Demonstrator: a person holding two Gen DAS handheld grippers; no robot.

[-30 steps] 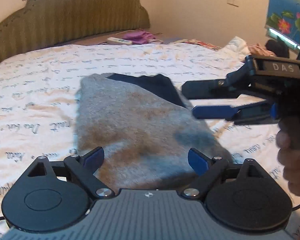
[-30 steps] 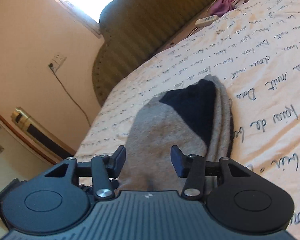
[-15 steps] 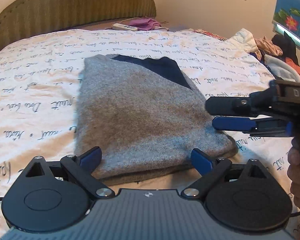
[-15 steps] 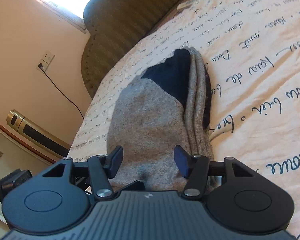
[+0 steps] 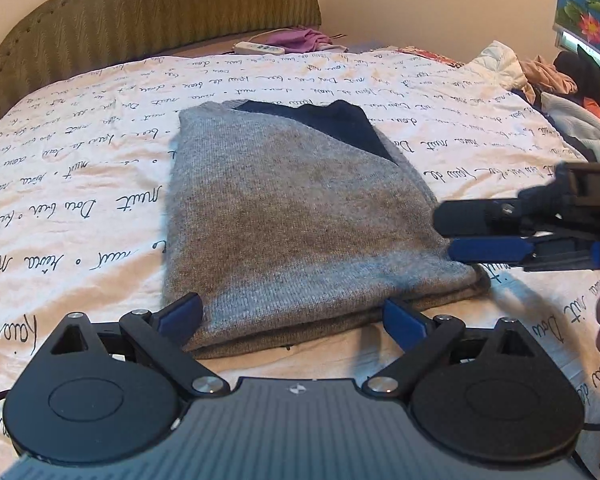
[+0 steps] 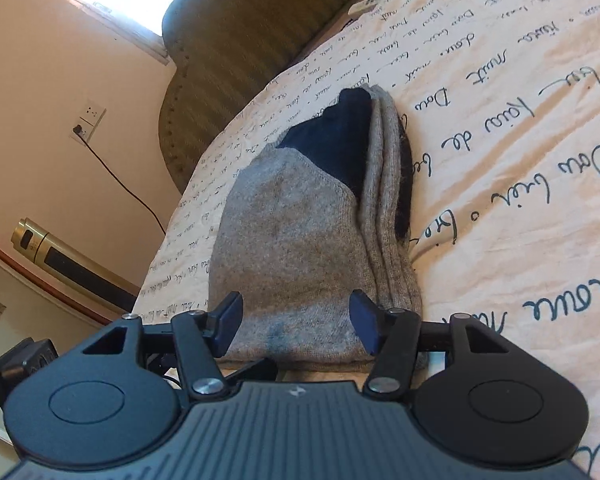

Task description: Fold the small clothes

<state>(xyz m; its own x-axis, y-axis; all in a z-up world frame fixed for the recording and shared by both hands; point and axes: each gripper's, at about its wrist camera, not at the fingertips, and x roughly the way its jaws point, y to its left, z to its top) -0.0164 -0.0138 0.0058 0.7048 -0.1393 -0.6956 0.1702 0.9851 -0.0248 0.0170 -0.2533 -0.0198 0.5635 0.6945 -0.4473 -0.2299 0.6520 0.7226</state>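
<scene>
Two views split the scene between them. Only the left wrist view shows the clothes pile (image 5: pixel 556 92) at the upper right of the frame and the right tool (image 5: pixel 452 236) entering from the right, its fingers close together, the blue one just over the near right corner of the folded grey sweater (image 5: pixel 292 220). Only the right wrist view shows the sweater's stacked folded edges (image 6: pixel 384 216), the wall socket (image 6: pixel 90 118) and the window at upper left. The left tool (image 5: pixel 292 320) is spread wide, straddling the sweater's near edge and gripping nothing. The right tool (image 6: pixel 296 324) stands moderately open over the sweater, empty. The sweater lies mid-frame on the bed (image 5: pixel 80 200).
</scene>
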